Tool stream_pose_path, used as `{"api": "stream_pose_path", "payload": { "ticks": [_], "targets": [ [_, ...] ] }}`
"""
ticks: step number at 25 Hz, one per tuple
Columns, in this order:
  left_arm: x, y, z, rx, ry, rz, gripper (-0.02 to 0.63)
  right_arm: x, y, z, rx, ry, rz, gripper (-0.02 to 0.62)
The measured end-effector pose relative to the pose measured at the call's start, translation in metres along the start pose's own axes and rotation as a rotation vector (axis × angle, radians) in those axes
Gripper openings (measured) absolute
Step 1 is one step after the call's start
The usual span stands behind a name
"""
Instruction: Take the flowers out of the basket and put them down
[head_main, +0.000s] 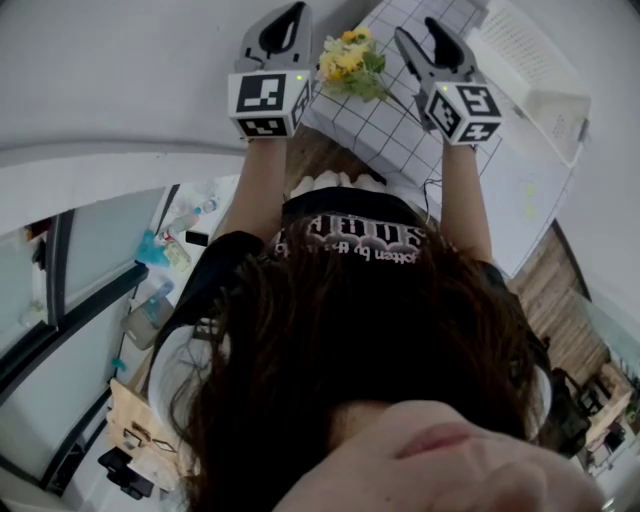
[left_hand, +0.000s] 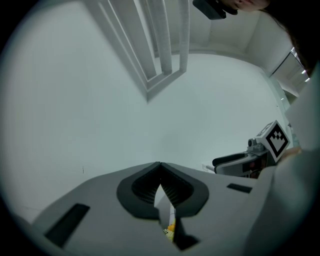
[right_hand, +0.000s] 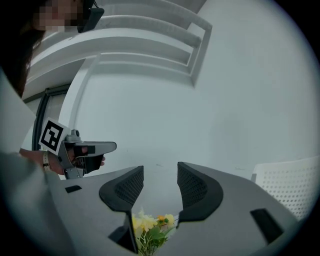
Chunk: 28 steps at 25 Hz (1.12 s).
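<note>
Dark hair (head_main: 350, 380) of the person fills the foreground. Beyond it we see the yellow-and-green artificial flower bunch (head_main: 350, 62), apparently lying on the white grid-patterned bench (head_main: 400, 135), outside the white perforated plastic basket (head_main: 540, 90). Right gripper (right_hand: 160, 172) jaws stand released above the bunch, so we judge it set down; left gripper (left_hand: 160, 170) jaws are clenched on nothing.

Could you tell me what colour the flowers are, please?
The flowers are mostly yellow with green leaves, clearest in the head view.
</note>
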<state>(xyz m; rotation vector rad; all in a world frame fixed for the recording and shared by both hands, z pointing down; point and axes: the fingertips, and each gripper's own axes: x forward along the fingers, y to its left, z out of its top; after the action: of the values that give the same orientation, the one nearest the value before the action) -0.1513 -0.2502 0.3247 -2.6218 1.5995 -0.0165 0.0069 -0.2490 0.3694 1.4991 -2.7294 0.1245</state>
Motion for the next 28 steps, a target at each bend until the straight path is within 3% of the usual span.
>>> {"api": "stream_pose_path", "payload": {
  "ticks": [10,28],
  "targets": [
    [-0.001,-0.005,0.0,-0.002,-0.008,-0.011,0.002,-0.011,0.002,0.021,-0.045,-0.055,-0.05,0.049],
    [-0.005,-0.008,-0.002,-0.013,-0.004,-0.012,0.002,-0.021,0.005,0.029,-0.069,-0.082,-0.087,0.023]
  ]
}}
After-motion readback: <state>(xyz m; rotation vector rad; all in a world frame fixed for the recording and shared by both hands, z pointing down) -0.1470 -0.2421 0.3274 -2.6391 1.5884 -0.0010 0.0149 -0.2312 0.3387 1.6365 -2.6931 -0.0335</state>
